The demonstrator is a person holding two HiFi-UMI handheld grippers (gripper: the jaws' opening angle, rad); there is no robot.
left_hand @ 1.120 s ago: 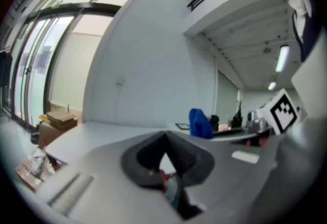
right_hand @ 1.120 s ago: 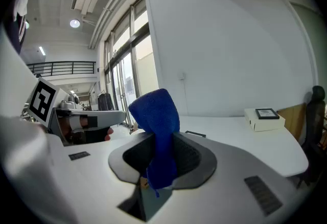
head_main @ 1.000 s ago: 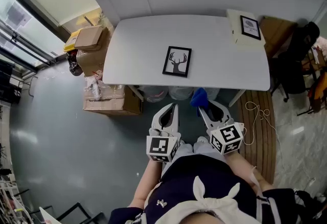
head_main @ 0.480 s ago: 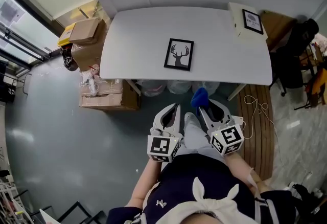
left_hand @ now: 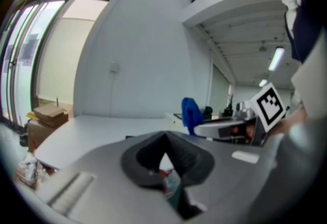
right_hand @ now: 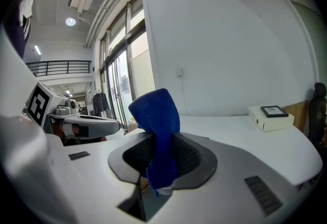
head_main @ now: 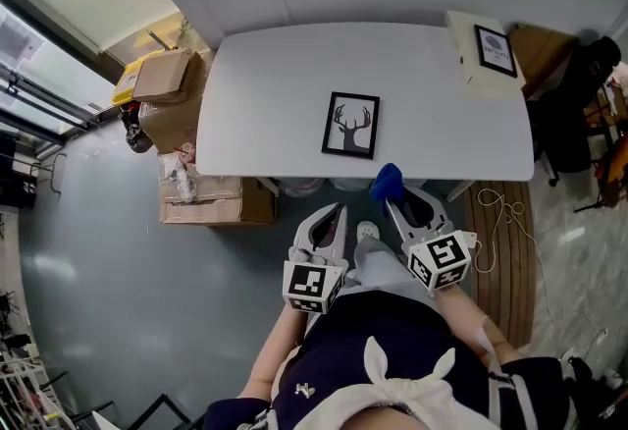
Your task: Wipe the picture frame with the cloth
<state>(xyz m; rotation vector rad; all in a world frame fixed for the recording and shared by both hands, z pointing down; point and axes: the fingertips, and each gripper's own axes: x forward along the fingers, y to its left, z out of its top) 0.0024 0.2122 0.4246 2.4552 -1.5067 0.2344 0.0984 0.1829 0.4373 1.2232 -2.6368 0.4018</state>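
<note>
While my right gripper (right_hand: 161, 166) pinched the blue cloth (right_hand: 156, 113) upright between its jaws, my left gripper (left_hand: 166, 156) was closed on nothing. Both hung at the near edge of the white table (head_main: 265, 84), where the deer picture frame (head_main: 350, 125) lay flat.

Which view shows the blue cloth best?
The right gripper view: the blue cloth fills the centre, pinched in the right gripper. Head view shows a small tuft; left gripper view a distant side glimpse.

A white table (head_main: 265, 84) bears a picture frame (head_main: 351, 125) and a box (head_main: 466, 43).
</note>
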